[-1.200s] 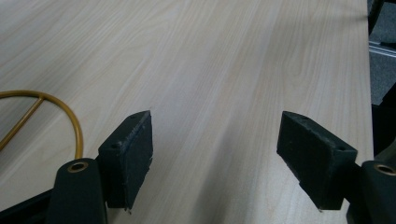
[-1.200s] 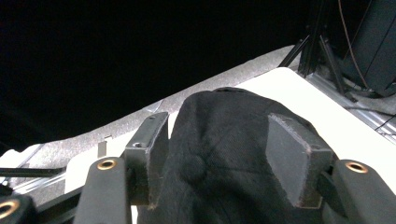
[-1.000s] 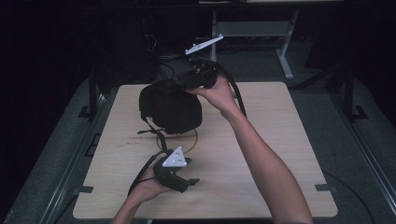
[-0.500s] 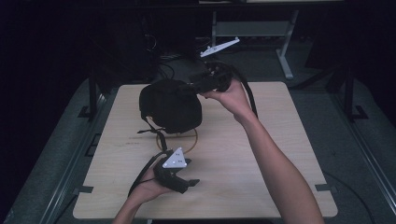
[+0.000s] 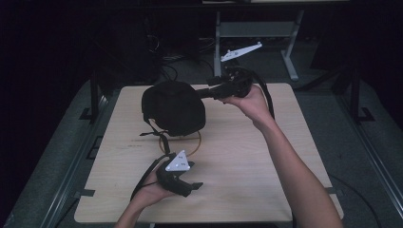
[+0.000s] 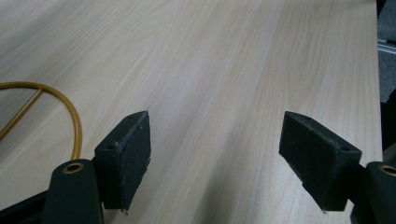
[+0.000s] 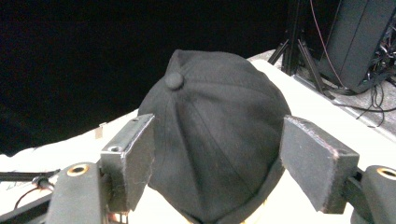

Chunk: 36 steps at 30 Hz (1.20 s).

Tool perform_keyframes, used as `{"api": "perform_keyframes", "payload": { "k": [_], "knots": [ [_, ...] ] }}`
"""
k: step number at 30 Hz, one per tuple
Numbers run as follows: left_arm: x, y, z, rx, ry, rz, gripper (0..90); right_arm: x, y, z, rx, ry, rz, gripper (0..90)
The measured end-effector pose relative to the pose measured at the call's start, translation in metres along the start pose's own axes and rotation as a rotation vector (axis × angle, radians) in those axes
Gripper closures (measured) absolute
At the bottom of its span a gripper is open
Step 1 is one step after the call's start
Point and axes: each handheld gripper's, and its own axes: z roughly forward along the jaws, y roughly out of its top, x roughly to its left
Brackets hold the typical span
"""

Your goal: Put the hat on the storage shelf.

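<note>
Cap point(image 5: 173, 107), black and dome-up at the table's point(image 5: 285, 190) far left, sits straight ahead of the right gripper point(image 5: 205, 92), whose jaws have just been opening and hold nothing; the left gripper point(image 5: 192, 186) rests spread and empty near the front edge

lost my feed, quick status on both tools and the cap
Right tool open, jaws just widening, off the black cap. Left tool open over bare table. Cap sits on a gold ring. Nothing blocking.

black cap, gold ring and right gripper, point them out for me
black cap point(image 5: 173, 107), high view, on its crown
gold ring point(image 6: 74, 122), left gripper view, on its curved edge
right gripper point(image 7: 217, 158), right gripper view, midway between its open fingertips
</note>
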Motion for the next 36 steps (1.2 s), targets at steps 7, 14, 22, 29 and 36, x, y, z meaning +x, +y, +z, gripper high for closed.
{"api": "perform_keyframes", "payload": {
  "k": [7,14,22,29,36],
  "knots": [
    [0.001,0.000,0.000,-0.006,0.006,0.009,24.9,-0.004,-0.018,-0.020,-0.003,-0.020,0.008,22.6],
    [0.000,0.000,0.001,-0.011,0.010,0.001,24.8,-0.007,-0.030,-0.035,-0.006,-0.036,0.016,20.7],
    [0.001,0.000,-0.001,-0.014,0.011,0.004,24.7,-0.010,-0.048,-0.053,-0.006,-0.058,0.032,19.7],
    [0.001,-0.001,0.000,-0.009,0.012,0.004,24.7,-0.013,-0.074,-0.069,-0.009,-0.069,0.053,19.6],
    [0.001,-0.001,0.000,0.000,0.013,0.008,24.7,-0.015,-0.093,-0.079,-0.003,-0.077,0.072,19.3]
  ]
}}
